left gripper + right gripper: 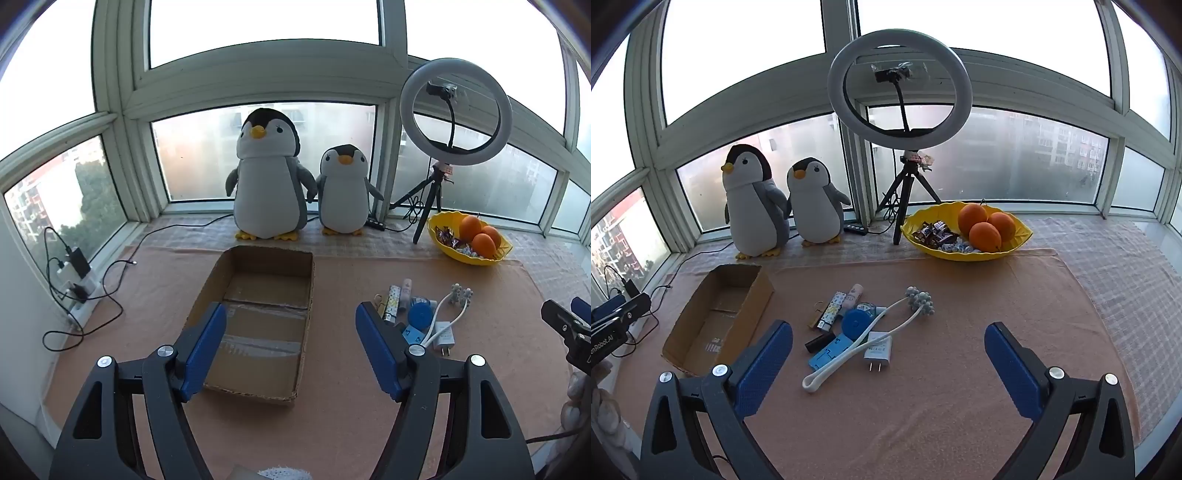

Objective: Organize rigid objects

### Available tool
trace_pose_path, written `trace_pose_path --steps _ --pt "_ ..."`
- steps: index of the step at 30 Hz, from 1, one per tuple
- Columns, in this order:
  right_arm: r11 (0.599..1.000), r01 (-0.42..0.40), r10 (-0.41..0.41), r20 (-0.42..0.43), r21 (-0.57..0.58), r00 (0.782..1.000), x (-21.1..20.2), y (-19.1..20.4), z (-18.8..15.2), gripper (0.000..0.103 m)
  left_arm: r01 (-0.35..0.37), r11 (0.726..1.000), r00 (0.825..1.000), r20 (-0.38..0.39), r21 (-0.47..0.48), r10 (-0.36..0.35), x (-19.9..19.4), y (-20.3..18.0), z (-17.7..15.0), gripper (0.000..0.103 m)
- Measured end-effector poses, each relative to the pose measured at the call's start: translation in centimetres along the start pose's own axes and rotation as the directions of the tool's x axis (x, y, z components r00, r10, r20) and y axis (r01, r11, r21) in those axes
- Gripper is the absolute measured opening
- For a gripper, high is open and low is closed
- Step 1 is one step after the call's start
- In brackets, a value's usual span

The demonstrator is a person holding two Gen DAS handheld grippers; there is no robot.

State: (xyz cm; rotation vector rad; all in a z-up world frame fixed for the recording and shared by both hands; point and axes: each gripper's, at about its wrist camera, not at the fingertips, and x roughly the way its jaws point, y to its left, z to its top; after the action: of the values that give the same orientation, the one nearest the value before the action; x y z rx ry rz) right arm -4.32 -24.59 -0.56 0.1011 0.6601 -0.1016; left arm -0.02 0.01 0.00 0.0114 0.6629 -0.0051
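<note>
The left gripper (291, 350) stood with jaws apart and empty over the cardboard box (258, 317). The right gripper (888, 373) gaped wide; just ahead lay the white charger (878, 350), light, stiff, probably best held across its flat sides.

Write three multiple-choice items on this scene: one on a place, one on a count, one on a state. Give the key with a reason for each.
1. Where does the cardboard box lie relative to the pile of small items, in the right wrist view?
A. To its left
B. To its right
C. On top of it

2. How many oranges are in the yellow bowl?
A. One
B. Three
C. Five

3. What is the state of the right gripper?
A. Shut on the charger
B. Shut on nothing
C. Open, holding nothing

Key: 1 A, the box sits left of the pile on the cloth. 2 B, three oranges show beside the sweets. 3 C, its fingers stand wide apart with only cloth between.
</note>
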Motion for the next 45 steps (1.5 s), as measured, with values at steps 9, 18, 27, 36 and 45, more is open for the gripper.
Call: trace_pose_path --steps 9,18,27,36,45 --pt "1.000 0.001 -0.001 0.018 0.004 1.000 -0.17 0.17 0.06 0.103 -0.009 1.000 1.000 -0.008 0.011 0.009 0.01 -0.19 -0.03 0.073" --pt "1.000 0.003 -0.003 0.011 -0.002 1.000 -0.20 0.48 0.11 0.103 -0.001 1.000 1.000 -0.006 0.001 0.001 0.06 0.16 0.16 0.073" --pt "1.000 0.005 -0.005 0.012 -0.008 1.000 -0.10 0.63 0.17 0.103 -0.001 1.000 1.000 -0.003 -0.005 0.001 -0.17 0.29 0.11 0.073" --pt "1.000 0.005 -0.005 0.004 -0.005 1.000 0.15 0.55 -0.09 0.103 -0.001 1.000 1.000 -0.007 -0.003 0.001 -0.07 0.28 -0.01 0.073" --pt "1.000 0.005 -0.005 -0.004 -0.002 1.000 0.43 0.41 -0.13 0.103 0.001 1.000 1.000 -0.015 0.000 -0.001 0.20 0.15 0.13 0.073"
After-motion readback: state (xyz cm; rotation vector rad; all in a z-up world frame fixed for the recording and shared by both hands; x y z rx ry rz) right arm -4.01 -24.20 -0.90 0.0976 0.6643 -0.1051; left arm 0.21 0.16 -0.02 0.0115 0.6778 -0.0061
